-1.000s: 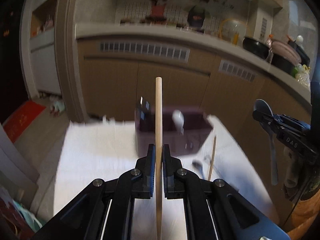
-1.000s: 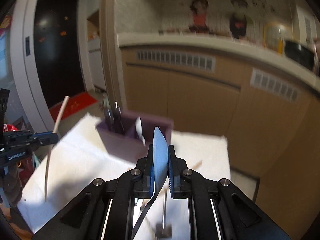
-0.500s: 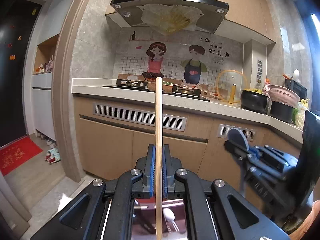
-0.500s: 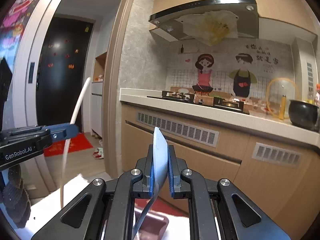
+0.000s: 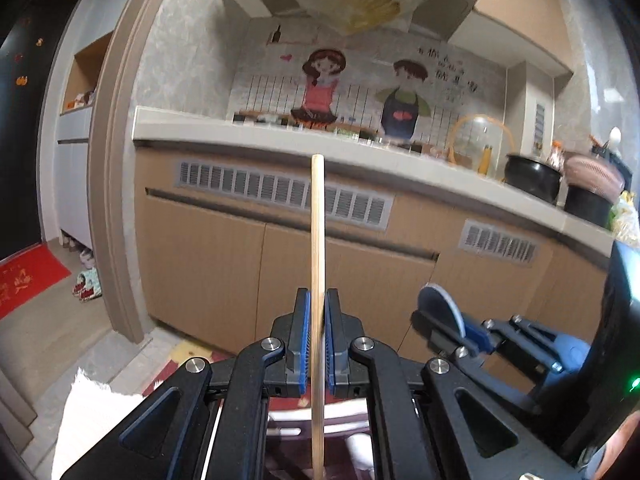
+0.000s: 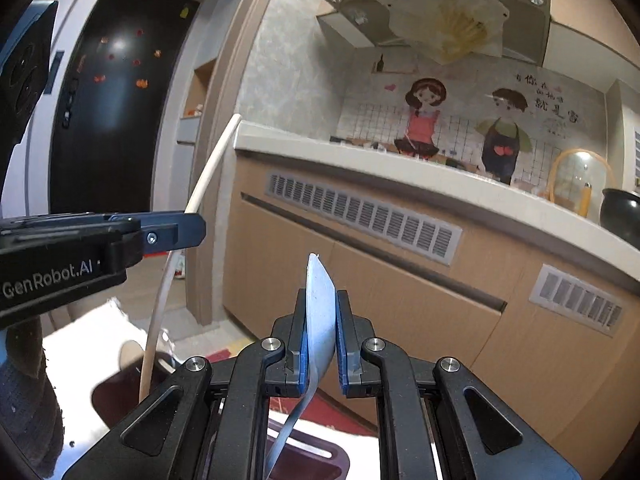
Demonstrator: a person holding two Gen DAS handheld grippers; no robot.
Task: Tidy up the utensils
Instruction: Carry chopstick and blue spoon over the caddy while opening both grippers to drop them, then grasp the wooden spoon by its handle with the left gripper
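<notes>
Warm, dim indoor light. Glare on white tabletop (image 6: 92,332) corner. Motion blur on kitchen counter (image 5: 360,164). Heavy fisheye bend, dark vignette at edges.

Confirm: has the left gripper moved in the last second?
Yes. The left gripper, shut on the chopstick, has tilted up: a second ago it looked down at the table; now the chopstick tip meets the kitchen counter edge.

"genrobot.ai" on left hand-held gripper (image 6: 192,226); wall characters unreadable.
</notes>
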